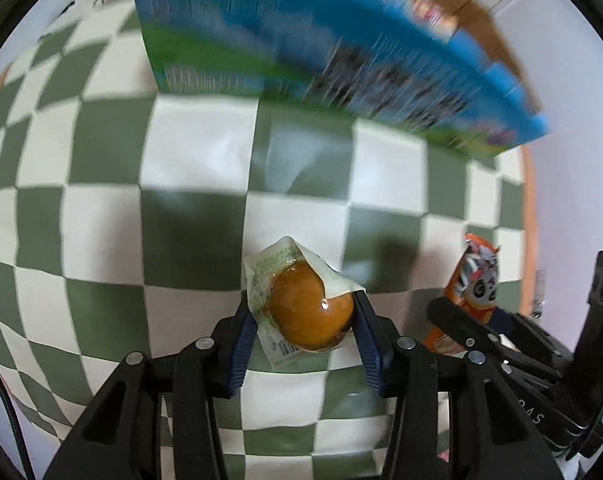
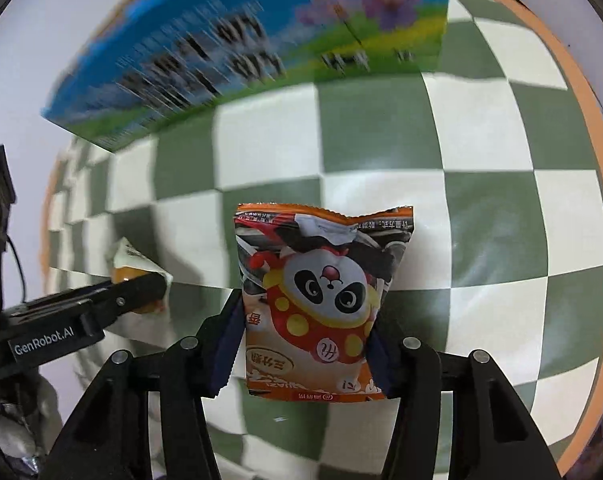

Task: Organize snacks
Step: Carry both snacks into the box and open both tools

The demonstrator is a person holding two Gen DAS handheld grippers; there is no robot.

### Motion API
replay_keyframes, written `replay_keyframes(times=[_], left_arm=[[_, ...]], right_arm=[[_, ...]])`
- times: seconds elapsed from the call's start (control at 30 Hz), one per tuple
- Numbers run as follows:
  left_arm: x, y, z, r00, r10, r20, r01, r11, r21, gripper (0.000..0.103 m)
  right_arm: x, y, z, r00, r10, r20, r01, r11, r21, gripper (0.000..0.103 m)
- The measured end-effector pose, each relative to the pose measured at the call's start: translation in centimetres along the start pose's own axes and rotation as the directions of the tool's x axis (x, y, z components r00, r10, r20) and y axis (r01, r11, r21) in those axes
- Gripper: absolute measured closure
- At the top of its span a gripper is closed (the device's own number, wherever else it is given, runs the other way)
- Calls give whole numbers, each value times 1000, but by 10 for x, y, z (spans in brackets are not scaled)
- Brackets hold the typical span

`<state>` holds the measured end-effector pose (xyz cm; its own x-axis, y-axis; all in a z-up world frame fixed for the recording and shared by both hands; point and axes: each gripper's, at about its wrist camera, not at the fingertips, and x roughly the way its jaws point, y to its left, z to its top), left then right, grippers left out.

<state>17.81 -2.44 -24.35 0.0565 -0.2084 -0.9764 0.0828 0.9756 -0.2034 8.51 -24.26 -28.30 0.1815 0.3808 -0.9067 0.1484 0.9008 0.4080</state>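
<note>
My left gripper [image 1: 305, 312] is shut on a clear-wrapped brown egg snack [image 1: 309, 312], held above the checkered cloth [image 1: 181, 152]. The blue pads press both sides of the packet. My right gripper [image 2: 307, 332] is shut on an orange panda snack bag [image 2: 321, 300], also lifted off the cloth. In the left wrist view the panda bag [image 1: 475, 280] shows at the right edge, in the other gripper. In the right wrist view the egg snack [image 2: 133, 272] shows at the left, behind the left gripper's black finger. A blue and green box [image 1: 301, 40] stands at the far side.
The blue and green box [image 2: 241, 52] stands on the green and white checkered cloth [image 2: 481, 128] and is blurred in both views. The table's orange rim [image 2: 573, 80] curves along the right. A brown cardboard surface [image 1: 481, 12] lies behind the box.
</note>
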Motion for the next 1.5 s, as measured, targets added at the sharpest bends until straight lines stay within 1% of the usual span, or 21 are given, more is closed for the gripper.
replay_keyframes(times=[0.1,0.13,0.17,0.2,0.27,0.33,0.37,0.47,0.6,0.7,0.77,0.83,0.87,0.9,0.93,0.97,1.0,1.07,1.17,1.3,1.5], left_arm=[[-36,-3,18,997,-37,60,36,999,18,60],[-50,-9,28,995,-52,85,49,998,35,60],[-59,-4,37,993,-61,102,57,997,43,60],[-71,-9,48,990,-69,124,62,996,57,60],[-93,-17,71,986,-61,157,48,995,83,60],[-102,-19,88,983,-40,179,23,995,97,60],[-102,-19,98,982,-28,189,10,995,97,59],[-95,-16,134,984,12,177,-28,996,88,59],[-71,-3,175,990,60,129,-68,996,52,59],[-49,5,194,990,96,105,-101,994,36,58],[-36,10,201,990,122,72,-125,992,28,58],[-26,15,204,992,118,47,-118,993,16,57],[-23,16,203,992,116,45,-116,993,6,48],[-19,18,203,991,124,41,-124,992,-2,39],[-17,19,203,991,126,36,-126,992,-8,19],[-16,20,202,992,124,37,-123,992,-12,13],[-15,20,200,991,128,47,-127,992,-13,12],[-14,20,198,988,142,56,-142,990,-14,8],[-13,20,194,988,138,69,-137,990,-20,7],[-18,16,188,980,171,106,-171,985,-13,7],[-30,9,178,970,197,141,-200,980,5,7]], right_arm=[[-35,6,15,997,65,49,-64,998,-12,46],[-48,11,20,994,80,74,-78,997,-25,46],[-61,15,28,990,97,98,-94,995,-35,46],[-67,16,39,988,110,112,-106,994,-41,46],[-95,21,63,979,133,157,-125,990,-58,46],[-112,32,92,973,121,194,-107,991,-82,46],[-118,37,106,970,112,214,-94,991,-91,46],[-121,46,145,967,75,242,-51,993,-105,46],[-102,51,193,973,34,227,-15,996,-87,46],[-84,50,217,977,-2,211,18,997,-72,46],[-70,47,229,982,-28,188,41,997,-64,46],[-56,42,236,987,-39,158,49,997,-56,46],[-50,40,236,988,-44,147,52,997,-50,45],[-41,36,238,991,-52,123,57,997,-42,34],[-36,34,237,993,-65,101,69,997,-41,24],[-31,31,236,993,-79,86,83,996,-38,8],[-28,28,234,993,-85,78,88,995,-36,4],[-23,24,231,993,-103,60,105,994,-37,4],[-21,21,226,990,-132,59,135,989,-53,4],[-25,22,219,982,-171,82,178,981,-82,4],[-38,23,212,970,-205,128,216,973,-82,3]])
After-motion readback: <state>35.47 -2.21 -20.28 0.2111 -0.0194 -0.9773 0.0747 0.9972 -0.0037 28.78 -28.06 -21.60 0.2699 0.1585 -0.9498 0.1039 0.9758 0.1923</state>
